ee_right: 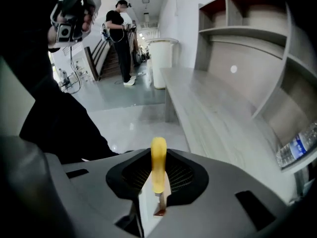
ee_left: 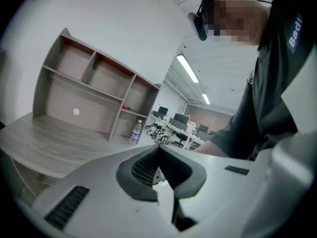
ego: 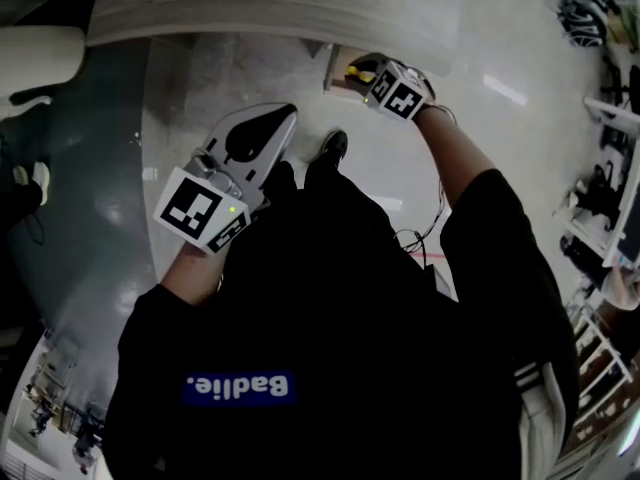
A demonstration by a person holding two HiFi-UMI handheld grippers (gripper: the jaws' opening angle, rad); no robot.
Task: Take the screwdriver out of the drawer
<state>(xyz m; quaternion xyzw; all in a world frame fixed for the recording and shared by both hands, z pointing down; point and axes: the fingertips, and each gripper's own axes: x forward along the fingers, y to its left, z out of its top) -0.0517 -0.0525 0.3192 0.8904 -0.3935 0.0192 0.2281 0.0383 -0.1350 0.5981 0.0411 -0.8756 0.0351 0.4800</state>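
Screwdriver (ee_right: 158, 165) is sitting between the two jaws of the right gripper (ee_right: 158, 185). The jaws are pinching it low on its yellow handle. The round end of the handle is poking out past the jaws, and a thin bit of metal is showing at the other end.

In the head view, the right gripper is hanging over the floor (ego: 440, 128), next to a pale wooden box under the desk (ego: 300, 8). That box is probably the drawer (ego: 333, 66). A bit of yellow is showing at the gripper's front, so the screwdriver is looking like it is already out.

The left gripper (ee_left: 159, 155) is pointing at the shelves (ee_left: 94, 90). Its jaws are pressing together with nothing in them.

The screwdriver is looking small and light, so it is not going to need a hard squeeze. It is looking hard and stiff, so it is not going to bend. The handle is looking smooth and round, so it could be rolling or slipping between the pads. The fat middle of the handle is looking like the best place to hold it, not the thin metal part.
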